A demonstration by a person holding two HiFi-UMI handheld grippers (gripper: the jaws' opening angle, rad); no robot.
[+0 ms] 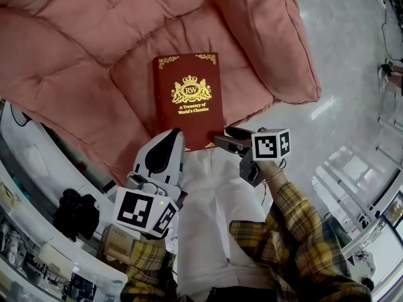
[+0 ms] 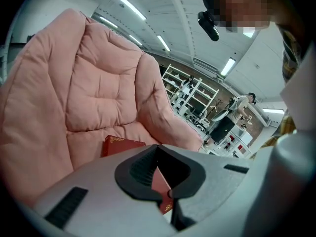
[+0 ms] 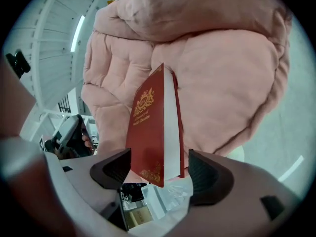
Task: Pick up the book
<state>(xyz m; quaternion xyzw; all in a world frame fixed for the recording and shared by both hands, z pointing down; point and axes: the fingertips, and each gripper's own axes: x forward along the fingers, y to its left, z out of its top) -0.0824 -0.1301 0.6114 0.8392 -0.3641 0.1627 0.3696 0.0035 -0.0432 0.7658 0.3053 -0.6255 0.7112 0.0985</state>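
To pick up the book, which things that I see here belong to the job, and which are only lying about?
Job:
red book, lying on the pink cushioned seat
right gripper, open around its near edge
left gripper, shut

Lying about:
black object at lower left
white racks at right

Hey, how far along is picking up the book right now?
Done: the right gripper is lined up, its open jaws on either side of the book's near corner. In hand: the approach, as the pads don't press on it yet. Left: close, grip and lift, since the book lies on the pink cushion.
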